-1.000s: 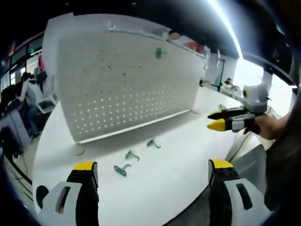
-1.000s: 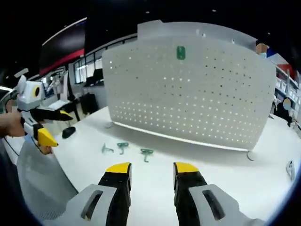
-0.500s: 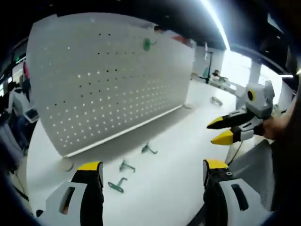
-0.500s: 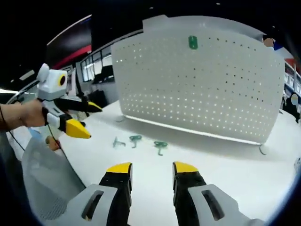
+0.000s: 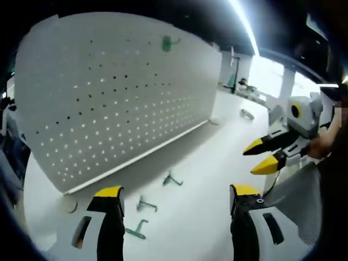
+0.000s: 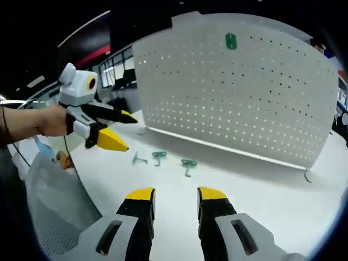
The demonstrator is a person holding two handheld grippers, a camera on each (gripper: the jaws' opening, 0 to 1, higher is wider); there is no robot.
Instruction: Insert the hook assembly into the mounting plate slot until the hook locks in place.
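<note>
You work over a white table (image 6: 261, 201). Three green hooks (image 6: 188, 163) lie loose on it in a short row, close together, in front of the white pegboard (image 6: 244, 92) standing upright on it; you see the hooks (image 5: 172, 180) from the left gripper view too.
</note>
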